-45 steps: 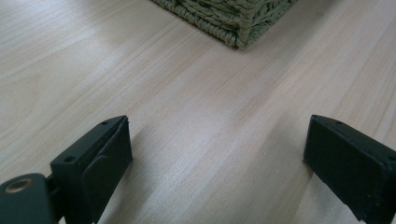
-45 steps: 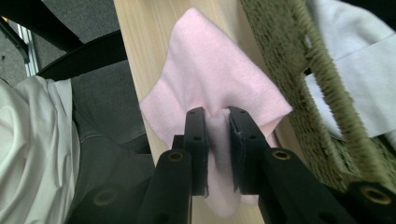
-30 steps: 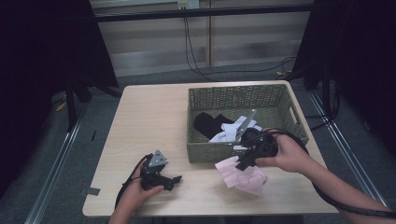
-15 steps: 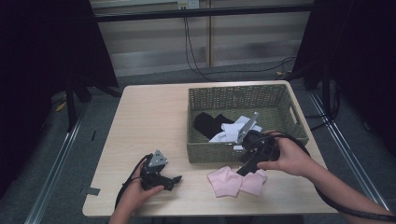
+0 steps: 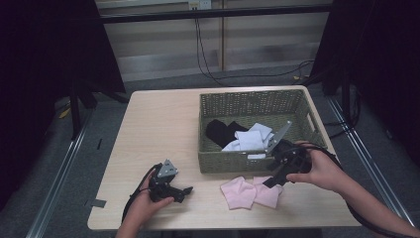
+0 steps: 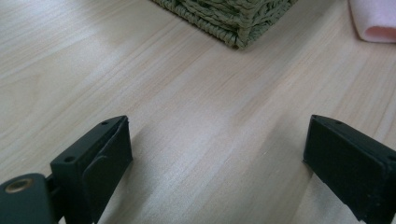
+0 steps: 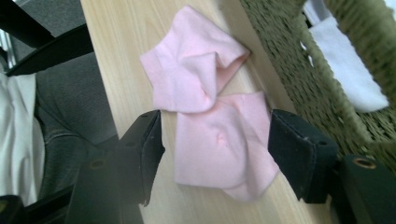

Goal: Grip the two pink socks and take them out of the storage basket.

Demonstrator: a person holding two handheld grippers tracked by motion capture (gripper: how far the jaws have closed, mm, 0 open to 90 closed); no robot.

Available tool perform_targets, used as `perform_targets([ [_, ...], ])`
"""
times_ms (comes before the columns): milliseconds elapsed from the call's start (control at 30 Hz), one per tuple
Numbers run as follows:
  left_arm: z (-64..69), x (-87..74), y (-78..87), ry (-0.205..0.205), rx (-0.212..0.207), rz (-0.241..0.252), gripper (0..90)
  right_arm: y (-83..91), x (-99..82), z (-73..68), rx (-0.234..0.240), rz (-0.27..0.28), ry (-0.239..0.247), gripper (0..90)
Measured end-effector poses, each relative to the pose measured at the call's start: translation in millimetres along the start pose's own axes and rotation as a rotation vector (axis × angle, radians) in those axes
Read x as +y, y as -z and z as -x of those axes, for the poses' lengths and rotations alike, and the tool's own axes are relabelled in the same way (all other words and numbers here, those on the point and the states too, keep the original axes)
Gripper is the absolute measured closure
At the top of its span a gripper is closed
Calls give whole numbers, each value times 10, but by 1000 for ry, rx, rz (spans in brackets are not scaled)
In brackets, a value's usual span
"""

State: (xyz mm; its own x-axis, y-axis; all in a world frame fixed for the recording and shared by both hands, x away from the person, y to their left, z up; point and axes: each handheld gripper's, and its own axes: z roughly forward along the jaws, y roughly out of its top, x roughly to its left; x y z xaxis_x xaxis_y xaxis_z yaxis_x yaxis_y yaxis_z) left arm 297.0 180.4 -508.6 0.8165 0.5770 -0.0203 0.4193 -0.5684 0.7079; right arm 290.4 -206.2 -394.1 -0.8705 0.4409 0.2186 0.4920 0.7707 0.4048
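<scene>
the pink socks (image 5: 251,192) lie on the table (image 5: 163,129) just in front of the basket (image 5: 257,106), two soft pieces overlapping, one crumpled at its cuff. my right gripper (image 5: 273,180) hangs right over them; its jaws have just been opening and now stand wide on either side of the nearer sock (image 7: 222,144), pads not pressing on it. my left gripper (image 5: 184,191) rests near the front edge of the table, well apart from the socks, jaws spread over bare wood with nothing between them. i judge these socks light and limp, likely to sag and fold wherever i lift, not fragile and not slippery; a pinch at a cuff or a raised fold should hold better than the flat middle. the tabletop is pale smooth wood, so cloth may slide when nudged. the basket is woven, olive green, with white (image 5: 252,138) and black (image 5: 222,131) cloth inside. around the table the room is dim, with a grey floor, dark curtains and cables down the back wall.
</scene>
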Motion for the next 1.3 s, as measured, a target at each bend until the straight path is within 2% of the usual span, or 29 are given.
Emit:
perform_targets([
  [167,0,0,0,0,0,0,72,-13,-106,33,0,16,-10,339],
  [333,0,0,0,0,0,0,72,-39,-228,63,-32,17,-8,325],
  [667,-1,0,0,0,0,0,72,-88,-485,134,-54,69,-45,292],
  [900,0,0,0,0,0,0,72,-182,-700,200,-68,113,-76,277],
  [1167,0,0,0,0,0,0,72,-346,-930,218,-123,148,-86,272],
  [1300,0,0,0,-1,0,0,72,-369,-975,199,-137,162,-87,270],
])
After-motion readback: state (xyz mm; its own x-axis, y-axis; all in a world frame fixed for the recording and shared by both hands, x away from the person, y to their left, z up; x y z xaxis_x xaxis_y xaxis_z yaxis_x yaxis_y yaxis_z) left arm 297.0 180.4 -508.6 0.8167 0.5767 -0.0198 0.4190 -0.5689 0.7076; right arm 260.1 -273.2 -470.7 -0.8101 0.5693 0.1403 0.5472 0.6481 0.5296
